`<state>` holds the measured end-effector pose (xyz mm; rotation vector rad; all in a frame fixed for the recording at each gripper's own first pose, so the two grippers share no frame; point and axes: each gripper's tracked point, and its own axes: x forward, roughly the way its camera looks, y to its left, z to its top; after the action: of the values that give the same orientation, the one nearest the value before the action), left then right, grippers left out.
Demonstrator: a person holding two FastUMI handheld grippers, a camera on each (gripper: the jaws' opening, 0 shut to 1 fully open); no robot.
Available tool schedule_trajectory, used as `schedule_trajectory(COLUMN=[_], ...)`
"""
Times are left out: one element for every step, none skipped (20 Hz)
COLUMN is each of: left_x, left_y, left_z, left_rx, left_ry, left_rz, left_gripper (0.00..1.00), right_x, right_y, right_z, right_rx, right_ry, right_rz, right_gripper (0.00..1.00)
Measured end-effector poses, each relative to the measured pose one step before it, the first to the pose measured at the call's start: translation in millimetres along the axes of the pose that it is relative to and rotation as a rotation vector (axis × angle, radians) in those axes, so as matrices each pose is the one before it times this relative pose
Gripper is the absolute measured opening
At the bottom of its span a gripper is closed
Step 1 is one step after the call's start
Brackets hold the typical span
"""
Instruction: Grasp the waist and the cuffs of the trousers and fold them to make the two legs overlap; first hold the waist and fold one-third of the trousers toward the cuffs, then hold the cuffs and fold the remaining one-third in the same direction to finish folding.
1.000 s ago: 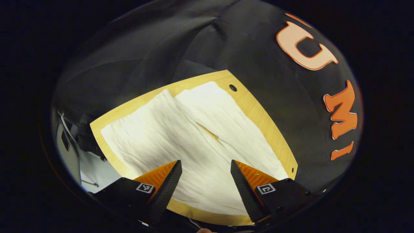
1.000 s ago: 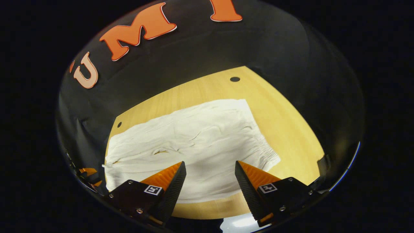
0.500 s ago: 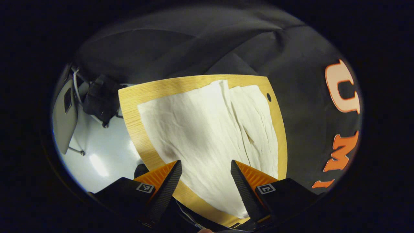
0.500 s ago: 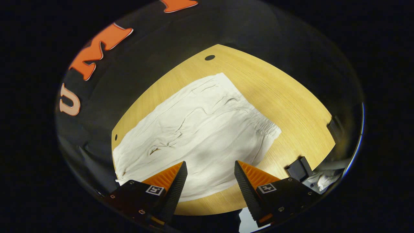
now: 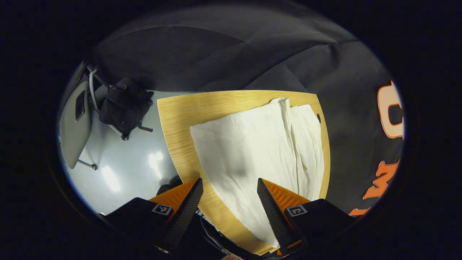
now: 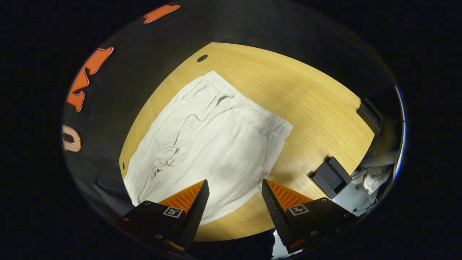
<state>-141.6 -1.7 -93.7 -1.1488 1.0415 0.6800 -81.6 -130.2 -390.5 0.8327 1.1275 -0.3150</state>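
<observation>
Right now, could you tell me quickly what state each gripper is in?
Left gripper: open, holding nothing, above the trousers.
Right gripper: open, holding nothing, above the trousers.

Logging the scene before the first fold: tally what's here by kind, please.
Trousers: 1
Table: 1
Grippers, jaws open: 2, left gripper, right gripper
Black clamp block at table edge: 1
Black bag on floor: 1
Total: 6

Each black claw point(image 5: 230, 195) mount bears a square marker.
</observation>
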Motion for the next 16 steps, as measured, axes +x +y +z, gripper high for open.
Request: schedule_trajectory(left_x=[2.25,1.50,-0.25,1.83,1.72,-1.07,-1.32,-1.91,1.64,-1.00,-0.15,2.88,3.72,4.71,1.49,2.81], left_y=[4.74,2.94,-1.84,-2.12,-1.23,1.69,3.72,1.52,0.33,-0.21,2.21,-2.27,-6.67,-6.22,-3.77,-4.34], left_z=[-1.34,-0.61,2.14,2.52,2.90,0.34,2.89,4.61,2.89,3.35,2.39,2.12,0.90,0.21,-0.78,1.26], left_rx=[-0.00164,0.00102,-0.00021,0.00282,0.00356,0.00450,0.00066,-0.00750,-0.01274,-0.01882,-0.00467,0.01101,0.01703,0.02315,0.02511,0.01956], left_ry=[0.00230,0.00378,0.00523,-0.00278,0.00152,0.00660,-0.00618,-0.00585,-0.00656,-0.00353,-0.01371,-0.00477,-0.00568,-0.00188,-0.00066,0.00199], left_rz=[-0.01082,-0.00249,-0.00817,-0.01062,-0.00761,-0.00227,0.00827,-0.00170,-0.00736,-0.00440,-0.00505,-0.00197,-0.00501,-0.00071,-0.00223,-0.00398], left_gripper=[1.00,1.00,0.99,0.98,1.00,0.98,1.00,0.96,0.96,0.95,0.95,0.95,0.95,0.97,0.95,0.95], right_x=[1.33,1.50,2.93,4.17,4.41,4.19,2.35,2.87,2.66,2.19,2.74,2.21,3.17,3.32,1.51,2.63], right_y=[-6.10,-5.66,-5.71,-5.76,-4.74,-4.49,-0.52,0.29,-0.04,-1.02,0.97,0.64,0.03,0.86,4.22,6.25], right_z=[1.29,-0.59,0.64,0.44,2.20,2.56,3.11,2.99,2.91,1.57,1.70,1.12,2.14,1.03,-0.55,1.41], right_rx=[0.00996,0.00928,0.01011,0.00780,0.00797,0.01102,0.01798,0.01788,0.01431,0.00791,0.00289,-0.00262,-0.00427,0.00148,0.01437,0.01607], right_ry=[-0.00547,-0.00191,-0.00326,-0.00160,-0.00418,-0.00334,-0.00652,-0.00944,-0.00508,-0.00095,-0.00257,-0.00212,-0.00421,0.00058,0.00753,0.00152], right_rz=[-0.01025,-0.00950,-0.01045,-0.00790,-0.00580,-0.00507,0.00571,0.00816,0.00386,-0.00251,0.00117,-0.00332,-0.00379,-0.00510,0.00839,0.01748], right_gripper=[0.89,0.90,0.89,0.89,0.90,0.90,0.90,0.90,0.90,0.90,0.90,0.90,0.90,0.90,0.89,0.90])
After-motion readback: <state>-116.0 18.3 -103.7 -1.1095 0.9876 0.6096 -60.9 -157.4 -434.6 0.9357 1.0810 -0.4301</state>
